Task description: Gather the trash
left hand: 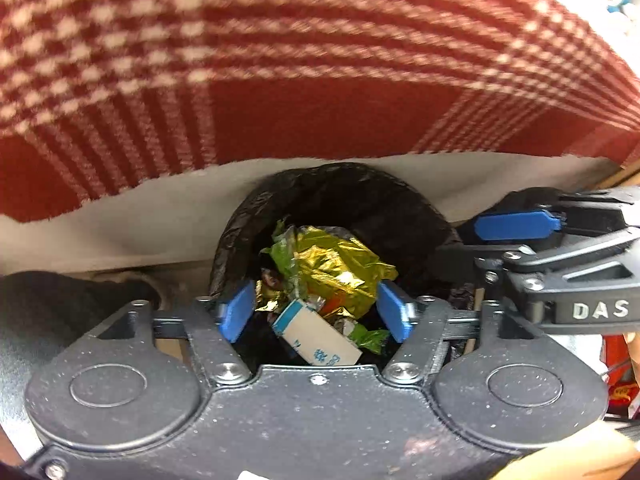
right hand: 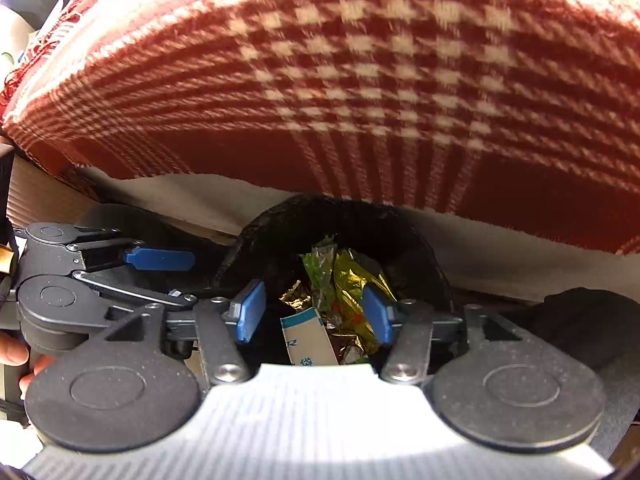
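Note:
A bin lined with a black bag (left hand: 340, 192) (right hand: 340, 216) stands under both grippers. Inside lie a crumpled gold foil wrapper (left hand: 336, 264) (right hand: 352, 280), a green wrapper (left hand: 280, 252) (right hand: 320, 264) and a small tan box with blue print (left hand: 316, 336) (right hand: 308, 336). My left gripper (left hand: 314, 288) (right hand: 194, 280) is open over the bin's mouth, its blue pads touching nothing. Beside it, my right gripper (right hand: 313, 286) (left hand: 472, 240) is also open and empty, pointing down into the same bin.
A red and white checked blanket (left hand: 320, 60) (right hand: 360, 80) hangs over a white edge (left hand: 160, 208) just behind the bin. A dark bundle (left hand: 60, 300) (right hand: 580, 320) lies beside the bin. Red packaging (left hand: 616, 360) shows at the right. A hand's fingers (right hand: 16, 352) hold the left gripper.

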### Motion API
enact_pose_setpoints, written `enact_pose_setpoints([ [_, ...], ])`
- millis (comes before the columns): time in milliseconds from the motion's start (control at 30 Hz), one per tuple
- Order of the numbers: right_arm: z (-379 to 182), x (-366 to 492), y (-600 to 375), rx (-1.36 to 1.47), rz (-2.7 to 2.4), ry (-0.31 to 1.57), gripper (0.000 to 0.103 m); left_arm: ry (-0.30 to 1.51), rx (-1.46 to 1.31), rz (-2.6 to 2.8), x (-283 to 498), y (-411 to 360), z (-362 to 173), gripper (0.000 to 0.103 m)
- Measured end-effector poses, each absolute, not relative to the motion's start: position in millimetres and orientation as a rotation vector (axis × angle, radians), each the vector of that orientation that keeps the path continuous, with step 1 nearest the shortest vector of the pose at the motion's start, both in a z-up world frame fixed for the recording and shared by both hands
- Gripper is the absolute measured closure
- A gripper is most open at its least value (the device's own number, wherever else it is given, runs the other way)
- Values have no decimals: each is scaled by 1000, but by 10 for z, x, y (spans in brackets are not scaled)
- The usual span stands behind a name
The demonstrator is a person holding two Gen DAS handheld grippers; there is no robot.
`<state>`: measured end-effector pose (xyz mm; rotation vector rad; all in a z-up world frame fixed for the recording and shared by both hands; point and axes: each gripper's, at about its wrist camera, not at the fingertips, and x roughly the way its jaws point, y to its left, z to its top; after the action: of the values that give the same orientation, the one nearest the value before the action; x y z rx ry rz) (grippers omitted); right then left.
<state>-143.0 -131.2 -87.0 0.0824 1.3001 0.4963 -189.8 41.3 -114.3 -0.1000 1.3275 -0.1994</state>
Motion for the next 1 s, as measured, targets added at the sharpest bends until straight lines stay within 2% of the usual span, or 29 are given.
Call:
enact_pose_setpoints([
  [100,-914,-1416,-1301,83,490,1310,29,1331,-103,-168,-1880,436,-1201,24],
  [267,-1004,-1380,-1272,54,480,1331,22,1342,-95,-135,-1854,468,-1304,23],
  [1000,-1304,-1305,-1268,52,436,1439,10,1418,-133,-91,-1870,440,-1556,15],
])
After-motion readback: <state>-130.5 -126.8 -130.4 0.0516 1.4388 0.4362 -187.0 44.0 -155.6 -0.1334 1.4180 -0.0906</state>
